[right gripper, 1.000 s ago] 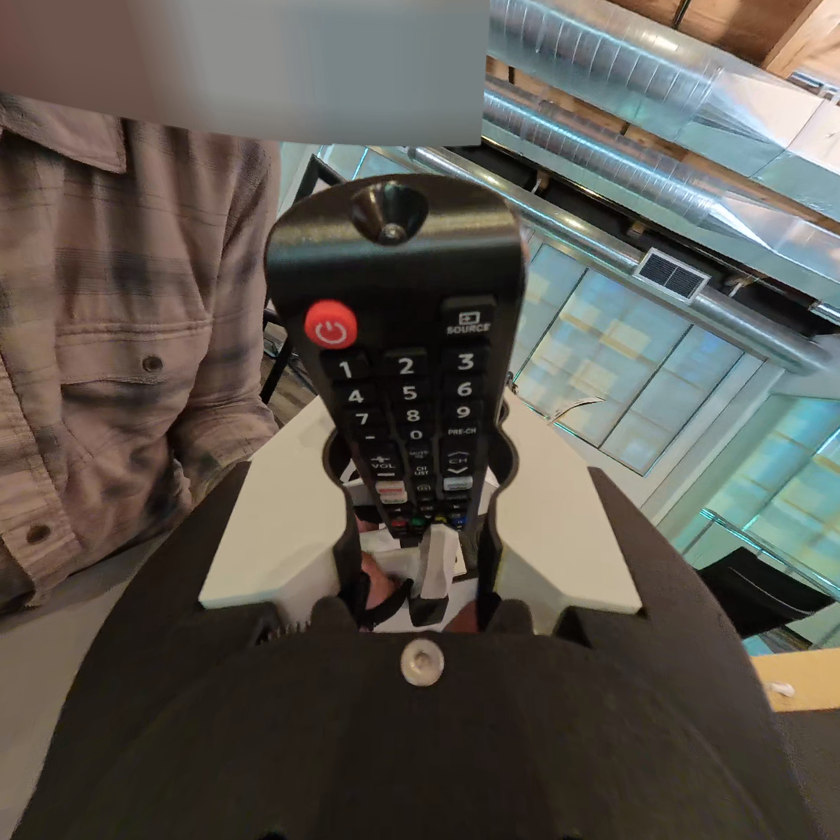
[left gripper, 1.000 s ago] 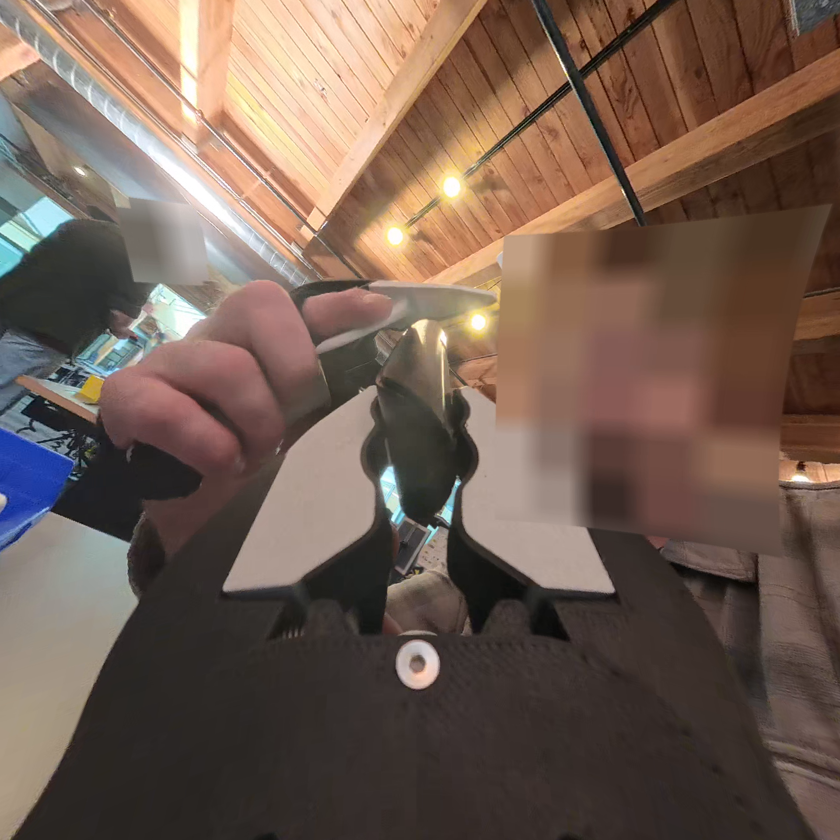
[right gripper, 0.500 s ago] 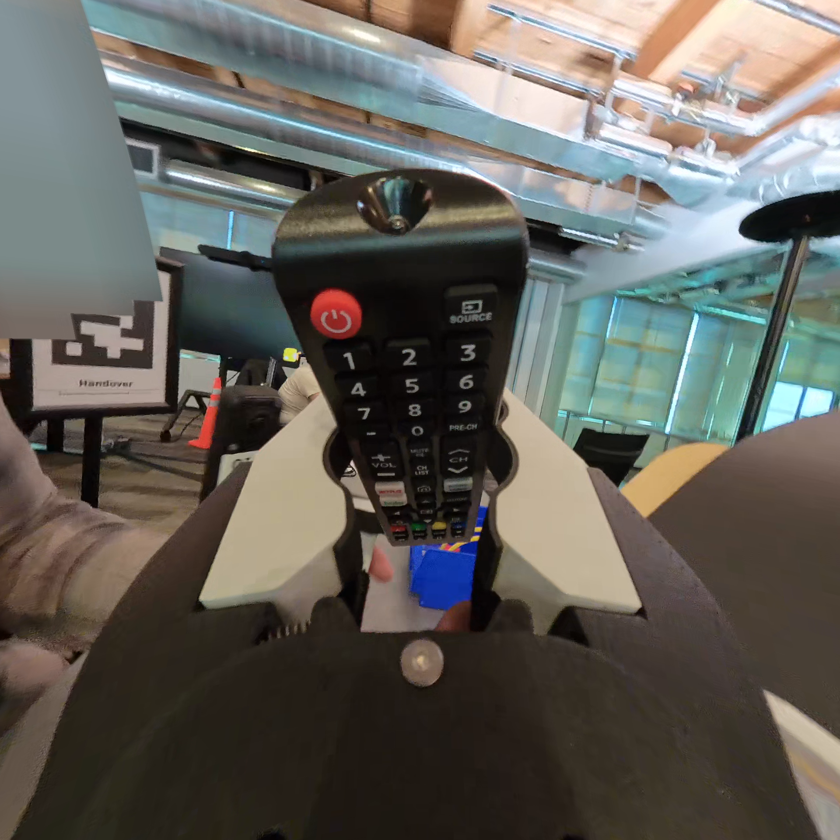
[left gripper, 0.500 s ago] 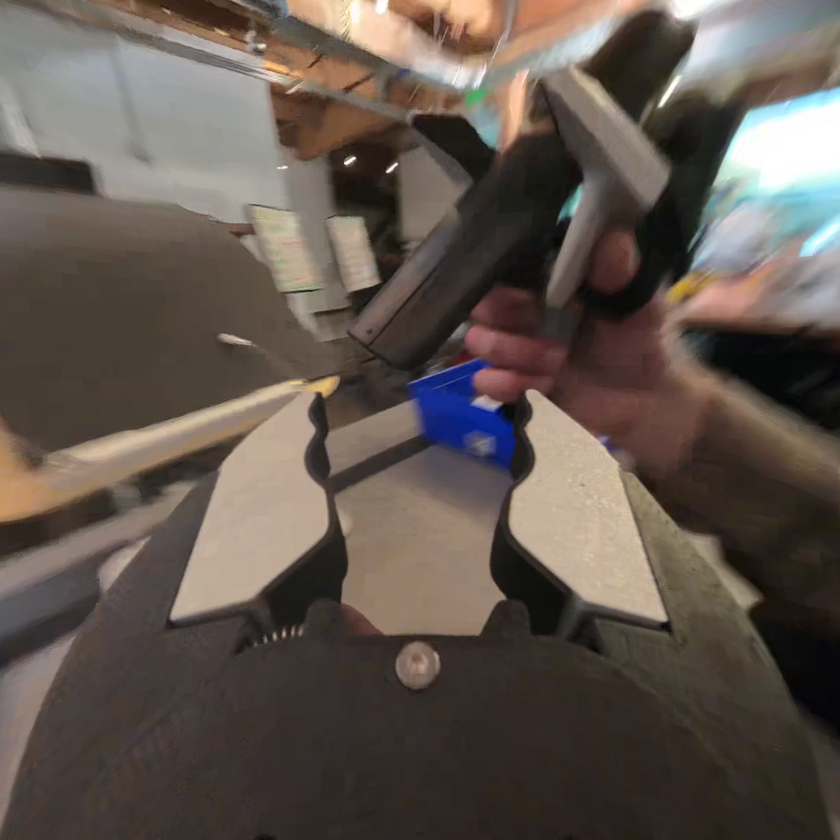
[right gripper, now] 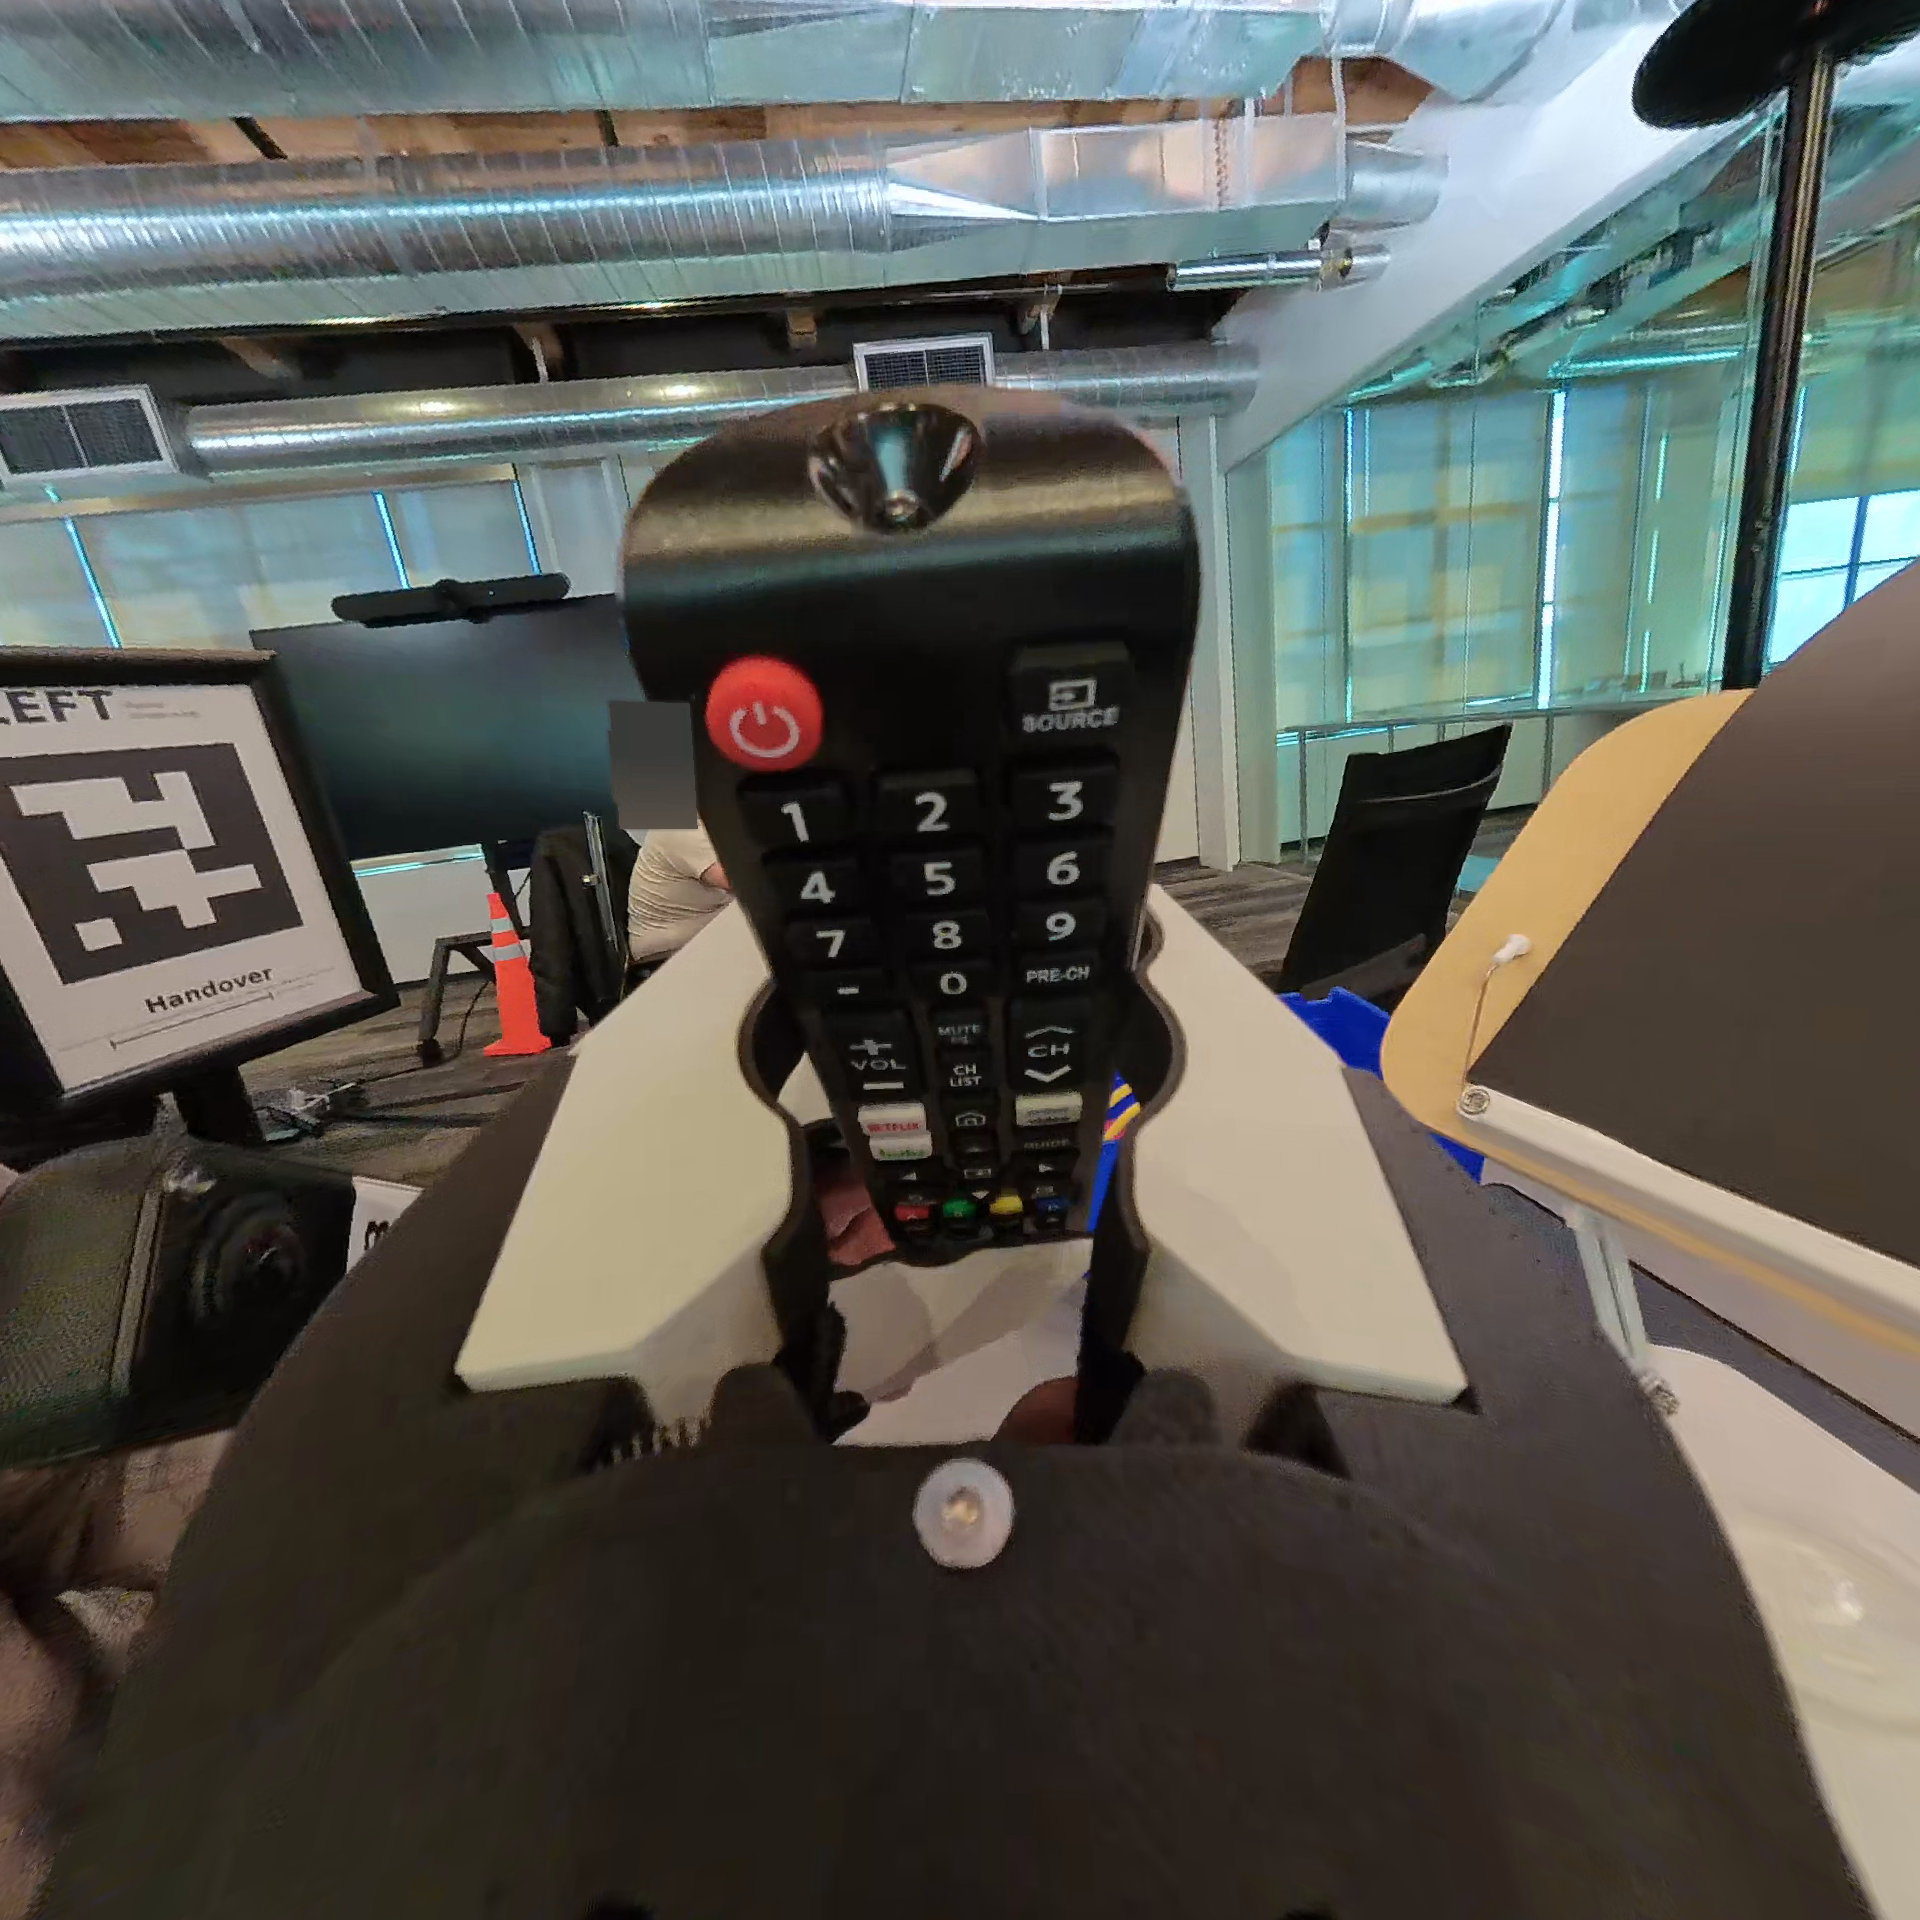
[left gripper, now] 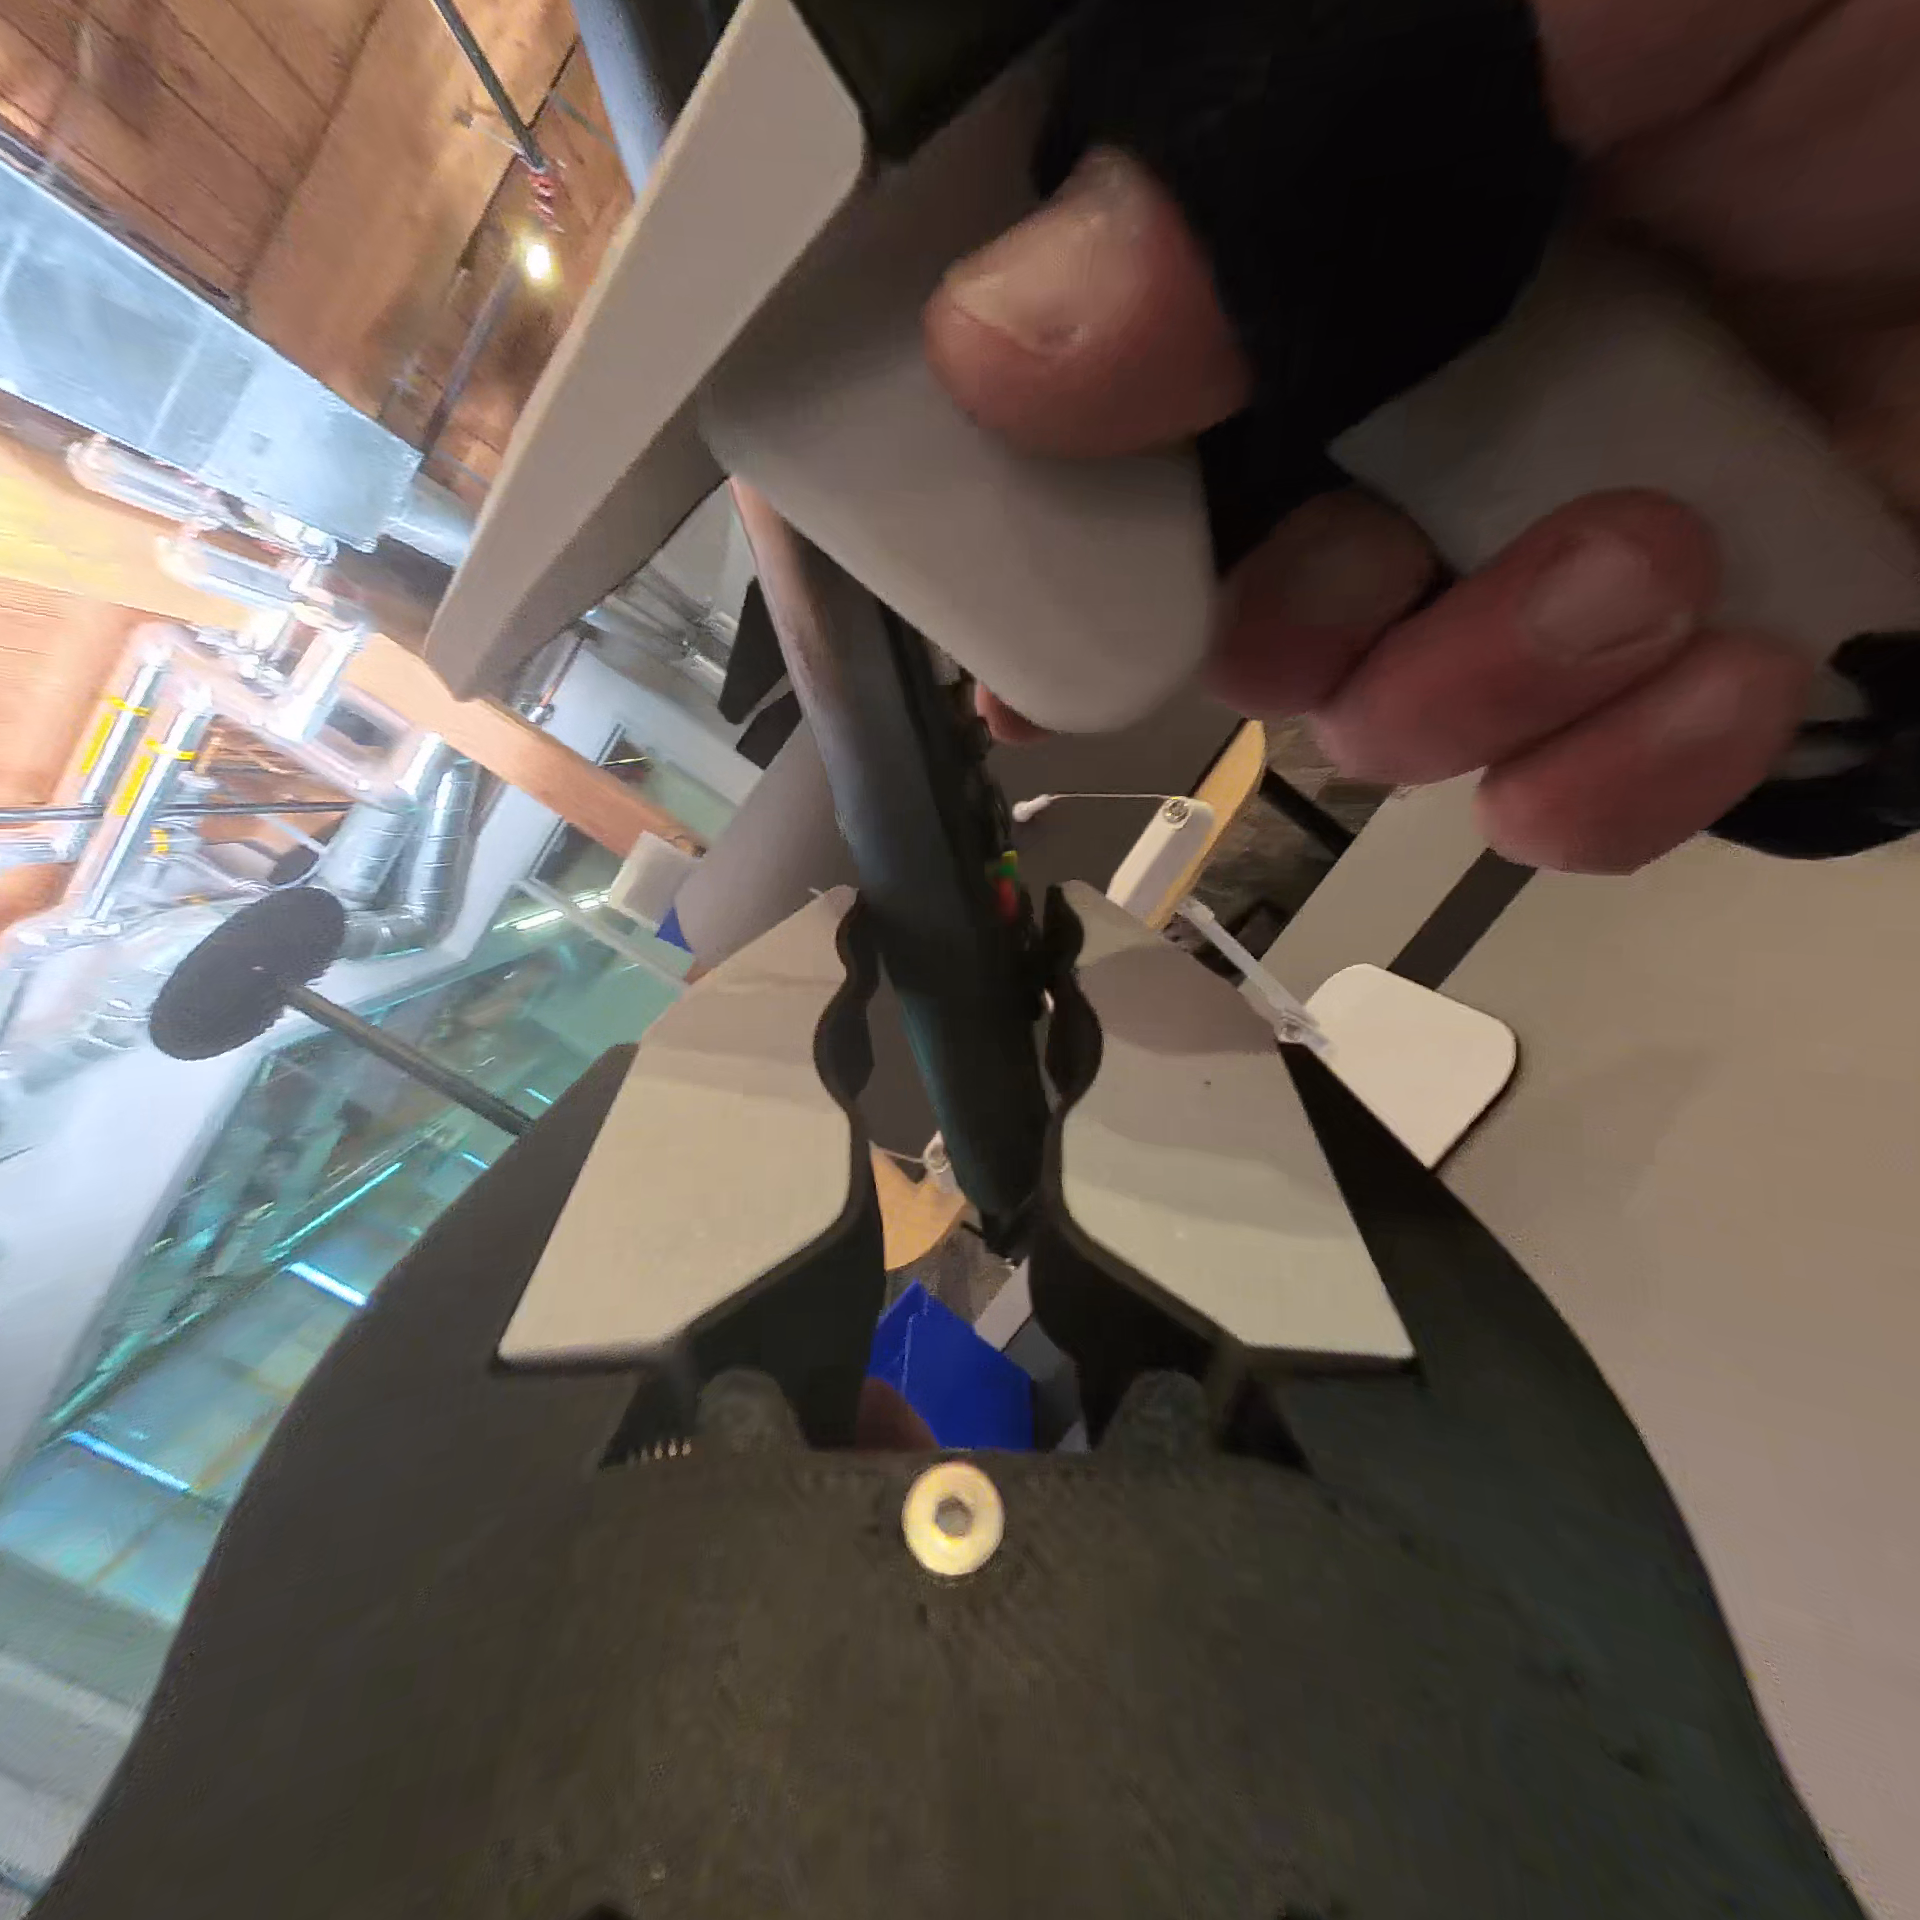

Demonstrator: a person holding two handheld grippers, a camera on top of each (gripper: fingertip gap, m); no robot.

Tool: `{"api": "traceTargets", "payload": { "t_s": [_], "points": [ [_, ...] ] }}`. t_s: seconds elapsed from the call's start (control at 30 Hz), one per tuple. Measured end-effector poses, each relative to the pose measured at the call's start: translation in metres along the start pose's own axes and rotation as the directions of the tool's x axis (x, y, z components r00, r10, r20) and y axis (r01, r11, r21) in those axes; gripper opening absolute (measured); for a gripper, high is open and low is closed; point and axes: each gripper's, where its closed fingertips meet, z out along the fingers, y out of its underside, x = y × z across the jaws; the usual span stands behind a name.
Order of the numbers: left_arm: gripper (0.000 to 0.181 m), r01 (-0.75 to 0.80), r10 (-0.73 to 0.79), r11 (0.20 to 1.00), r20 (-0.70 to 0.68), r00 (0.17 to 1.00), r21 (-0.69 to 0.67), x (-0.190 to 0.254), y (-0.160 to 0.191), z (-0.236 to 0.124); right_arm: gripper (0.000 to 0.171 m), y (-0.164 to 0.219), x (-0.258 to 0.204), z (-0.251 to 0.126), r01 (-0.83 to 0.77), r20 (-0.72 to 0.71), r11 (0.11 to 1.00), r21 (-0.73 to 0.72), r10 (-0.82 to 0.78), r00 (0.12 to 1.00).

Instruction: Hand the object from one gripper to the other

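The right tongs [right gripper: 961, 1091] are closed on the black remote control [right gripper: 925, 852], clamping its lower end by both side edges, buttons up. In the left wrist view, the left tongs [left gripper: 951, 977] stand partly open around the remote's near end; contact with either jaw cannot be told. A hand [left gripper: 1403, 540] grips the right tongs' handle above.

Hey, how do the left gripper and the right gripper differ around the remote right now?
The right gripper clamps the remote by its side edges; the left gripper only straddles its tail end, with a gap showing beside one finger. The right gripper sees the button face; the left gripper sees the remote edge-on, so its fingers face front and back. Both have black bodies with white fingers.
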Motion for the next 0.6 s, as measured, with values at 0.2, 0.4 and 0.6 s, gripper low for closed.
{"api": "traceTargets", "payload": {
  "t_s": [0.2,0.4,0.6],
  "points": [
    [0.025,0.136,-0.136,0.991,-0.026,0.990,-0.002,-0.004,0.005,0.000,0.060,0.001,-0.003,0.002,-0.005,-0.005,1.000,-0.020,0.005,1.000],
    [0.025,0.673,-0.591,0.739,-0.494,0.638,-0.015,0.011,-0.020,-0.014,0.074,-0.019,-0.011,-0.023,0.134,0.123,0.991,0.019,-0.135,0.983],
    [0.025,0.862,-0.475,0.450,-0.880,0.010,-0.233,0.025,-0.067,-0.060,0.075,-0.012,-0.044,-0.048,0.113,0.406,0.993,-0.022,-0.094,0.909]
  ]
}}
